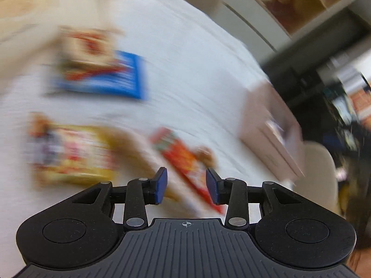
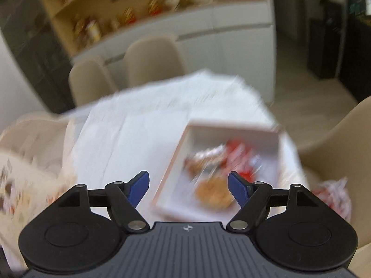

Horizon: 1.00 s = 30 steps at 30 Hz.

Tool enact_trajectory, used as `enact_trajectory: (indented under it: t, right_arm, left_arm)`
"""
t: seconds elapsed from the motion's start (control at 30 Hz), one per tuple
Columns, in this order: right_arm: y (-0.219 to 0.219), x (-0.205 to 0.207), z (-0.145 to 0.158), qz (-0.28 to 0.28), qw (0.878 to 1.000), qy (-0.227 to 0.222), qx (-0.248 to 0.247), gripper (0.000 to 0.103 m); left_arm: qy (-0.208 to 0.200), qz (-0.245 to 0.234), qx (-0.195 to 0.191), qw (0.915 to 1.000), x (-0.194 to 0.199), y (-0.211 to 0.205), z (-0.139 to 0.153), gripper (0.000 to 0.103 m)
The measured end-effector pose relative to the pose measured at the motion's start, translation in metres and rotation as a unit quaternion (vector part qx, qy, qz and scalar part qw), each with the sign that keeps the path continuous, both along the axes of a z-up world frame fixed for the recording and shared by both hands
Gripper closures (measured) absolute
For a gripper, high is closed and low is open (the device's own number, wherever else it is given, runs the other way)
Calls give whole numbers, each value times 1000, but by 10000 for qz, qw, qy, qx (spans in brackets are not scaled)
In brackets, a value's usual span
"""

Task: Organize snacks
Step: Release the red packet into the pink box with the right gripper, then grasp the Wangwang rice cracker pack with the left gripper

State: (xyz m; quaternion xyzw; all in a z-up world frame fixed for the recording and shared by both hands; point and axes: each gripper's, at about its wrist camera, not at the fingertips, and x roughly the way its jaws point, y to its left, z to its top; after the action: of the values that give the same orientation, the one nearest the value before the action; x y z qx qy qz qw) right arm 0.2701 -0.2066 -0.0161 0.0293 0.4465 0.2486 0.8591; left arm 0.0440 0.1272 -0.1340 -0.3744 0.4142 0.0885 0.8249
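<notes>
Both views are motion-blurred. In the left wrist view, my left gripper (image 1: 186,186) is open and empty above a red-orange snack packet (image 1: 183,155) lying on the white tablecloth (image 1: 197,58). A yellow snack bag (image 1: 74,155) lies to its left, and a blue-and-cream packet (image 1: 99,64) lies further away. A shallow pale box (image 1: 271,136) stands at the right. In the right wrist view, my right gripper (image 2: 188,188) is wide open and empty above the near edge of the pale box (image 2: 174,162), which holds several snack packets (image 2: 220,162), red and brown.
Beige chairs (image 2: 153,58) stand at the table's far side and another (image 2: 343,143) at the right. A shelf unit with jars (image 2: 116,18) lines the wall. A patterned bag (image 2: 20,185) sits at the left, and a red-white wrapper (image 2: 334,192) at the right table edge.
</notes>
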Motion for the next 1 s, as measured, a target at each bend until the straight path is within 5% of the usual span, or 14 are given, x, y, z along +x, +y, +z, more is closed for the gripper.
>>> enact_trajectory:
  t: [0.27, 0.53, 0.83, 1.0]
  right_arm:
    - [81, -91, -83, 1163, 9875, 879, -600, 27]
    - [129, -164, -104, 2082, 9712, 726, -909, 27]
    - [114, -138, -85, 1681, 9801, 351, -992, 27]
    - [142, -94, -107, 1336, 9841, 543, -1034, 27]
  left_arm:
    - [56, 1167, 235, 9929, -37, 78, -5, 62]
    - [29, 870, -228, 9959, -34, 72, -22, 61]
    - [-214, 150, -651, 9975, -28, 36, -7, 61]
    - [-122, 190, -534, 9983, -17, 33, -5, 61]
